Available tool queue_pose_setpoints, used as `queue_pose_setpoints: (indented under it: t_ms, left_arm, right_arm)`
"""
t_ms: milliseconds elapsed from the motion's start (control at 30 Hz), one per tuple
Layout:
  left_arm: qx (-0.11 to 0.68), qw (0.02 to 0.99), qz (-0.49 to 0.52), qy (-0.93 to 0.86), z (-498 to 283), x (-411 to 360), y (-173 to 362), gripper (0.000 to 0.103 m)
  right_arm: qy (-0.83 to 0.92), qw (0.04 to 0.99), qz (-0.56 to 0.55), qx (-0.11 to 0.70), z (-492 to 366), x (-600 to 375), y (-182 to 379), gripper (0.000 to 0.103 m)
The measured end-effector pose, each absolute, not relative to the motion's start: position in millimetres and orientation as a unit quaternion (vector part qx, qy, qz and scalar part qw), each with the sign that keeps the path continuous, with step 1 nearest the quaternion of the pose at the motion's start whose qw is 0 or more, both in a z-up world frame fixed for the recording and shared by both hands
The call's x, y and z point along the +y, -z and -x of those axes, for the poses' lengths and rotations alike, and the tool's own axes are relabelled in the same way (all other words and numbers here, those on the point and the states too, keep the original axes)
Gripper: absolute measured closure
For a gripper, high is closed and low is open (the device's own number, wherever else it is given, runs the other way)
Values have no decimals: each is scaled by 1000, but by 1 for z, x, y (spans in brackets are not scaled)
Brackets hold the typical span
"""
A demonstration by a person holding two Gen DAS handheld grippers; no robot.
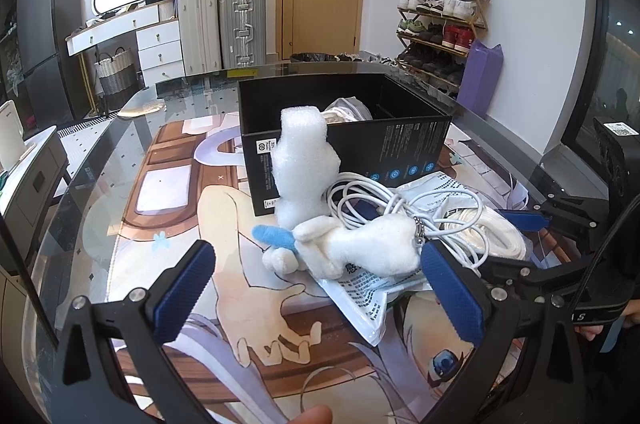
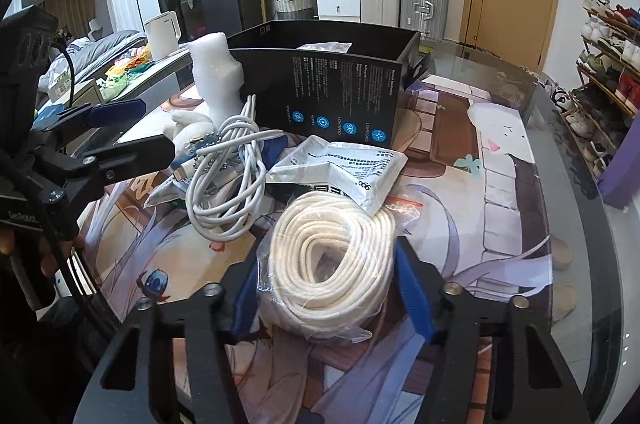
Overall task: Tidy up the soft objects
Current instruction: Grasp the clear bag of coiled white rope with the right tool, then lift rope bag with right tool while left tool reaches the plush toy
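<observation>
Rope coil, cream and sealed in a clear plastic bag, lies in the lower middle of the right wrist view, and the right gripper has its blue pads against the bag on both sides, pinching it. Above it in that frame sit a white printed pouch, a tangled white cable and the open black box, which looks like the place for the soft things. The left gripper hangs with jaws spread and empty in the lower part of the left wrist view, just short of the white plush toy, with the foam block upright against the box behind it. My worry is the slippery bag: the pads may hold only film, so the coil could slide out on lifting. The pouch overlaps the bag's upper edge and may be dragged along.
</observation>
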State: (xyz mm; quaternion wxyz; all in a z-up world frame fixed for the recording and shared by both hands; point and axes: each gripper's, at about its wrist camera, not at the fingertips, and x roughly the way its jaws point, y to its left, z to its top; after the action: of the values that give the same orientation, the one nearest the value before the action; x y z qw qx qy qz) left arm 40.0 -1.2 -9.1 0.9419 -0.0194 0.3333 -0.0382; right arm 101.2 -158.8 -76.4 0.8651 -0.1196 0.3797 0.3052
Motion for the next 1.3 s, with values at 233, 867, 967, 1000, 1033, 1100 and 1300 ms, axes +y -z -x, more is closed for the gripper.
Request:
queue_pose_setpoints:
  t_ms: [233, 867, 967, 1000, 1033, 1100, 1300]
  left_arm:
    - [336, 940, 23, 42, -40, -1, 10, 0]
    - [347, 937, 18, 42, -43, 2, 7, 0]
    - [352, 935, 18, 39, -45, 3, 8, 0]
    - [354, 934, 19, 41, -45, 4, 9, 0]
    - [355, 934, 21, 42, -46, 4, 8, 0]
    - [358, 932, 28, 45, -47, 6, 9, 0]
    - [364, 928, 44, 67, -48, 7, 9, 0]
  right_arm:
    - [-314, 862, 121, 379, -100, -165, 73, 54]
    - [-318, 875, 116, 347, -93, -202, 37, 61]
    - [-324, 877, 108, 340, -92, -206, 31, 61]
    - [-325, 877, 107, 337, -90, -206, 30, 61]
    - [-329, 877, 104, 334, -89, -207, 28, 61]
    - [-335, 876, 100, 331, -89, -206, 26, 61]
    - [-346, 877, 96, 318, -84, -205, 20, 61]
